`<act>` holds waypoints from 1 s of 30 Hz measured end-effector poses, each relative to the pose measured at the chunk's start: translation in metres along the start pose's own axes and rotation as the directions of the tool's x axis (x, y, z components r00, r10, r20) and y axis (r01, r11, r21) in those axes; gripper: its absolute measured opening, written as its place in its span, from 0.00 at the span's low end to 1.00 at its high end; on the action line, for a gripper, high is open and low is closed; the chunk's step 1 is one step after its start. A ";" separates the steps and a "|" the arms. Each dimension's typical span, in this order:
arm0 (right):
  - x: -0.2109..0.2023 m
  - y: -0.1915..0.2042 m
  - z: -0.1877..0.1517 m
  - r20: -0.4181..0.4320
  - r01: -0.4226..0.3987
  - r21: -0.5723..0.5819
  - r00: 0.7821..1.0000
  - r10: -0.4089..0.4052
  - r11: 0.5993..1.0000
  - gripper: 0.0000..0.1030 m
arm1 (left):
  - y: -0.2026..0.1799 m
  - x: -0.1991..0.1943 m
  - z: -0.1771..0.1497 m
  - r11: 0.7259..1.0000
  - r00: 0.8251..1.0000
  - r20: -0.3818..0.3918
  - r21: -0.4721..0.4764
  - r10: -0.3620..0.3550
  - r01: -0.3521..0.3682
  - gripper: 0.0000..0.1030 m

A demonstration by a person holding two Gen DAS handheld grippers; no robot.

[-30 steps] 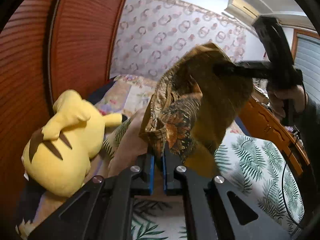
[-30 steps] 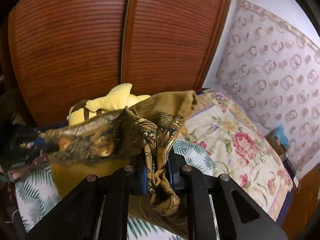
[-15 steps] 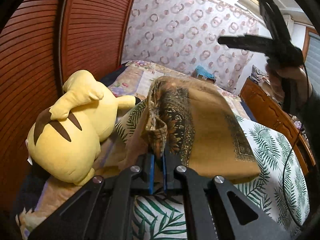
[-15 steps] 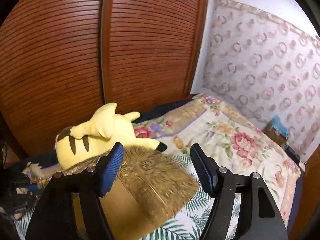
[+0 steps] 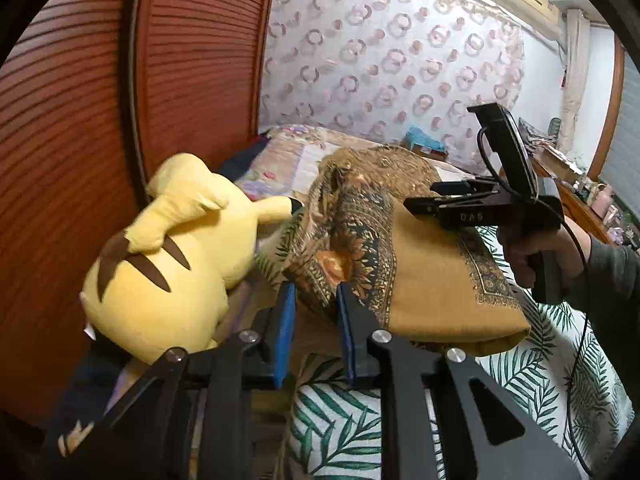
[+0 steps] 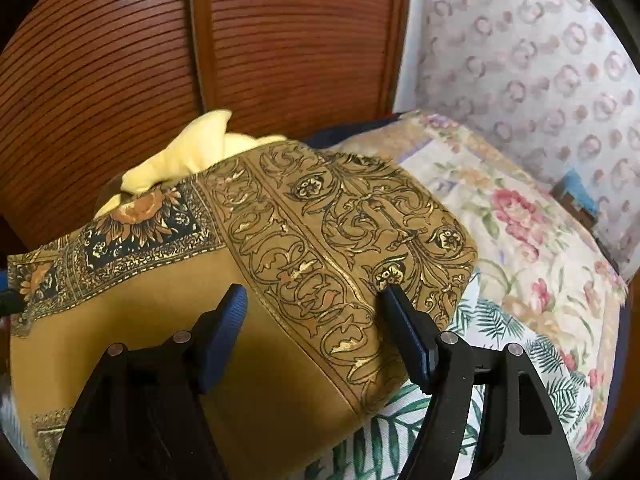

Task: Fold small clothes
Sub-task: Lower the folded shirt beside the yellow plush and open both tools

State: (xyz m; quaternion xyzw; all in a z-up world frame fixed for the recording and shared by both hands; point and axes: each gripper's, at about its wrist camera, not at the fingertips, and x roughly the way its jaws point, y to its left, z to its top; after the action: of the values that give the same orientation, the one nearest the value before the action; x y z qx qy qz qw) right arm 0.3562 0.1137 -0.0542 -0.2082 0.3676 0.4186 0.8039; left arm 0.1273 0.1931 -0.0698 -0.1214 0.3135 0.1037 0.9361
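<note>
Left gripper (image 5: 314, 300) is opening around the cloth (image 5: 432, 276); right gripper (image 6: 312, 300), spread, should be pressed flat along the fold.

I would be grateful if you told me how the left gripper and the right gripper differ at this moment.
The left gripper has a narrow gap and its jaws are opening, with a bunched corner of the brown patterned cloth between its fingers; the right gripper stands wide open with nothing between its fingers. The left sits at the cloth's gathered edge beside the yellow plush toy; the right hovers above the flat folded part. Both have blue pads.
</note>
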 end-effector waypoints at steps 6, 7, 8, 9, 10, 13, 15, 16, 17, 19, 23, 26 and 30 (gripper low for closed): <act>-0.035 0.003 -0.014 0.037 0.027 0.061 0.999 -0.029 0.998 0.70 | -0.010 -0.015 0.000 0.999 0.999 0.017 0.031 0.032 -0.032 0.20; -0.044 0.003 -0.019 0.048 0.020 0.078 0.999 -0.024 0.997 0.70 | -0.013 -0.018 0.000 0.999 0.999 0.018 0.035 0.033 -0.033 0.20; -0.056 0.004 -0.025 0.062 0.017 0.093 0.998 -0.023 0.995 0.70 | -0.015 -0.020 0.000 0.998 0.999 0.017 0.039 0.041 -0.042 0.20; -0.067 0.005 -0.032 0.077 0.019 0.103 0.997 -0.027 0.994 0.70 | -0.019 -0.021 -0.001 0.997 0.998 0.012 0.046 0.057 -0.058 0.20; -0.076 0.006 -0.037 0.088 0.023 0.110 0.996 -0.033 0.994 0.70 | -0.021 -0.022 -0.002 0.996 0.998 0.009 0.053 0.069 -0.070 0.20; -0.109 0.008 -0.056 0.124 0.025 0.142 0.991 -0.043 0.990 0.70 | -0.031 -0.026 -0.004 0.994 0.996 0.005 0.067 0.086 -0.086 0.20; -0.129 0.009 -0.068 0.139 0.022 0.159 0.989 -0.044 0.987 0.70 | -0.037 -0.031 -0.006 0.995 0.998 0.006 0.071 0.070 -0.071 0.20; -0.138 0.010 -0.074 0.142 0.028 0.167 0.988 -0.052 0.986 0.71 | -0.041 -0.034 -0.008 0.996 0.998 0.011 0.074 0.058 -0.058 0.20; -0.147 0.011 -0.080 0.144 0.035 0.175 0.988 -0.061 0.984 0.72 | -0.044 -0.037 -0.009 0.996 0.999 0.015 0.078 0.049 -0.050 0.20; -0.164 0.012 -0.092 0.150 0.053 0.197 0.985 -0.084 0.979 0.75 | -0.053 -0.044 -0.013 0.996 0.999 0.026 0.088 0.031 -0.033 0.20; -0.199 0.015 -0.120 0.175 0.101 0.241 0.974 -0.146 0.965 0.77 | -0.073 -0.050 -0.020 0.994 1.000 0.012 0.108 -0.014 0.012 0.20; -0.224 0.017 -0.141 0.195 0.138 0.272 0.961 -0.195 0.952 0.77 | -0.089 -0.054 -0.023 0.991 0.999 0.004 0.126 -0.049 0.048 0.20; -0.258 0.019 -0.172 0.210 0.187 0.327 0.941 -0.264 0.926 0.77 | -0.117 -0.058 -0.028 0.986 0.999 0.020 0.166 -0.033 0.029 0.21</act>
State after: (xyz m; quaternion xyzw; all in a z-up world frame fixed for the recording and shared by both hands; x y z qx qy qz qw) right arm 0.1714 -0.1202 0.0323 -0.0697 0.2962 0.2842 0.9092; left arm 0.0976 0.0667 -0.0371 -0.0470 0.3085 0.0642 0.9479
